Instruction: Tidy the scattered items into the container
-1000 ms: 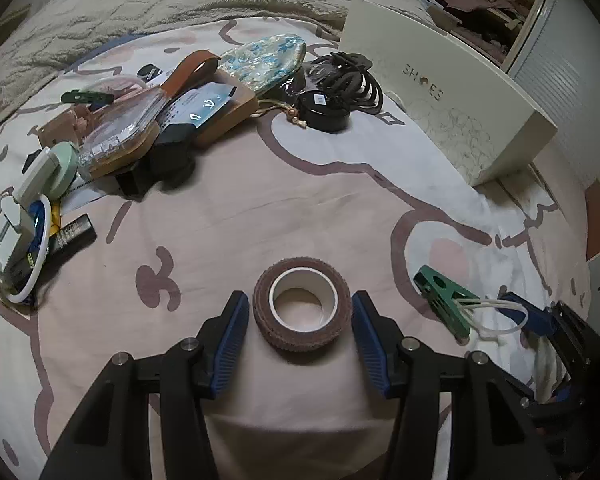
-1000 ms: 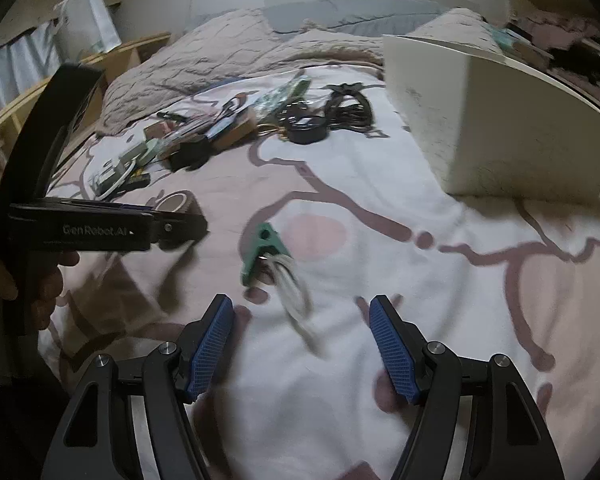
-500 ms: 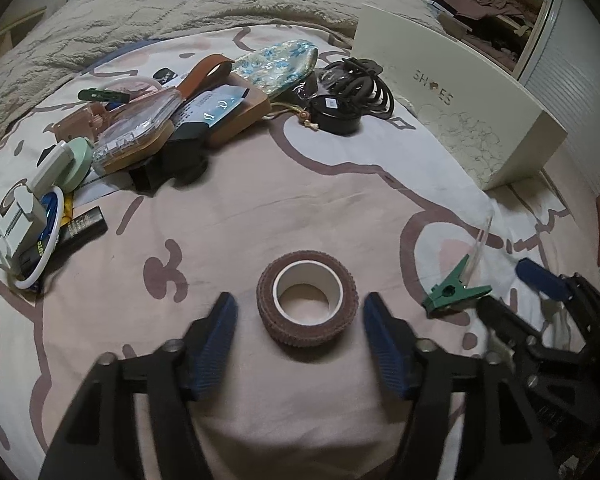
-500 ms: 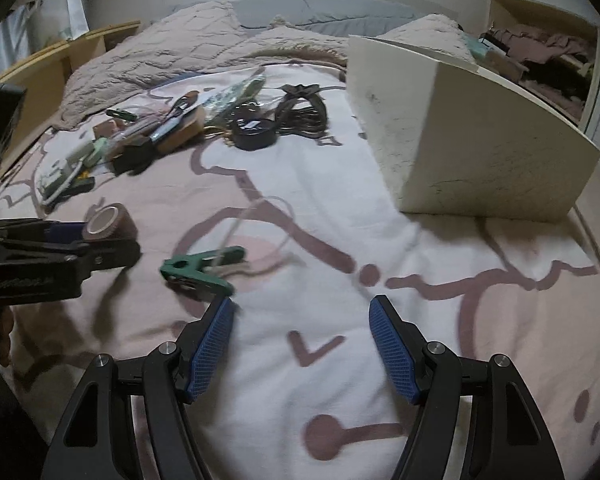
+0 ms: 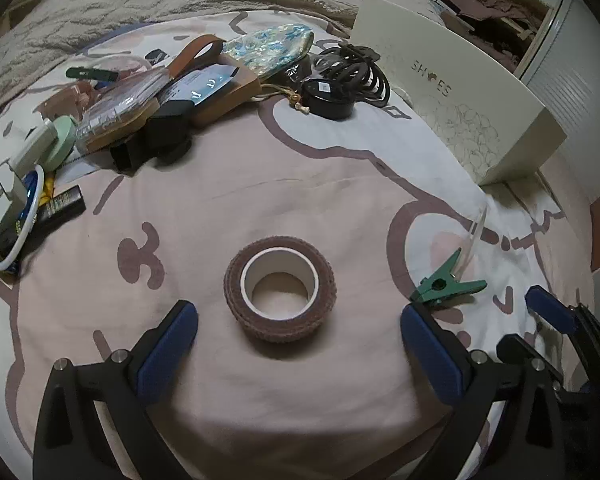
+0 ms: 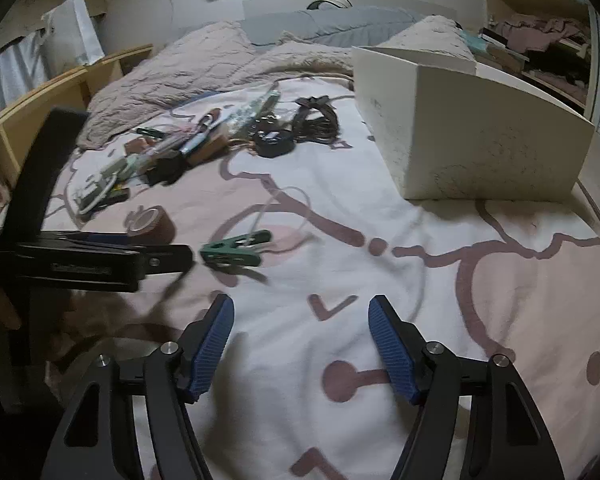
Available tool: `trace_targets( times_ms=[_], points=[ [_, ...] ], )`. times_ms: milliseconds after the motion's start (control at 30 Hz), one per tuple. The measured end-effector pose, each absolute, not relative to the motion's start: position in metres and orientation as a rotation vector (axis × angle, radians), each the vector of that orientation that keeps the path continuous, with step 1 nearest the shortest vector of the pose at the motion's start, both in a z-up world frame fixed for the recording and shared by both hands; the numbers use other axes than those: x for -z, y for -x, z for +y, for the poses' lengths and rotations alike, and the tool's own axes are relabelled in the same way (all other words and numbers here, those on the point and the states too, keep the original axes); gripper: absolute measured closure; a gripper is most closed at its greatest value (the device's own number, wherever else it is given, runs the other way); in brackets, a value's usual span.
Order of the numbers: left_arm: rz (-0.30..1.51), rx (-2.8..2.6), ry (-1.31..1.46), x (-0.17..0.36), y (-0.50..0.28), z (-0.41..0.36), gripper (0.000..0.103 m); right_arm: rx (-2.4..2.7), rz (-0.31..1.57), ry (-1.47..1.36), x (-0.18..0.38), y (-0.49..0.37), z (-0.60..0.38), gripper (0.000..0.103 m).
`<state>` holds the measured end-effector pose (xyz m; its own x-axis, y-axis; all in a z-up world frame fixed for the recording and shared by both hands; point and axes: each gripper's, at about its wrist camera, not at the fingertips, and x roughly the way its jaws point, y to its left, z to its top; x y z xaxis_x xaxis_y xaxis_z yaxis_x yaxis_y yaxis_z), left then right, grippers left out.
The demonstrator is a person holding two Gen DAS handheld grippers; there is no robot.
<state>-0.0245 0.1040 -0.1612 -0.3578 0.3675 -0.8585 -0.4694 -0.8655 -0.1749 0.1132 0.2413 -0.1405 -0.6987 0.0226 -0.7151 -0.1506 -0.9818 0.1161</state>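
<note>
Risk entry, tidying job on the bed. My left tool (image 5: 298, 338) stood at its widest, jaws having just been opening, with the tape roll (image 5: 280, 288) lying flat between the pads and touched by neither. My right tool (image 6: 300, 346) was partly open, jaws having just narrowed a little, nothing between them; the green clip (image 6: 236, 254) lay ahead to its left on the bed sheet (image 6: 440, 300).

Hazards, as I judged them: soft bedding could let the roll tip or slide as the pads closed; the clip's clear loop might snag; my two tools sat close and could collide.

Unclear: inside of the shoe box (image 5: 456, 108), at far right, hidden behind its wall; far-left clutter overlapping, individual pieces hard to name.
</note>
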Motion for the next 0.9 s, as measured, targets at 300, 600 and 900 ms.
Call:
trace_targets(
  times_ms=[300,600,900],
  points=[
    [0.131,-2.297,1.349,0.157,0.025,0.092,0.026,-2.847,0.396,1.177,0.135,-0.1,0.238,0.084],
    [0.068,-2.316,1.341,0.152,0.03,0.081,0.048,-2.838,0.382,1.217,0.143,-0.081,0.232,0.09],
    [0.11,-2.35,1.34,0.151,0.032,0.082,0.06,-2.824,0.406,1.213,0.147,-0.078,0.245,0.09]
  ],
)
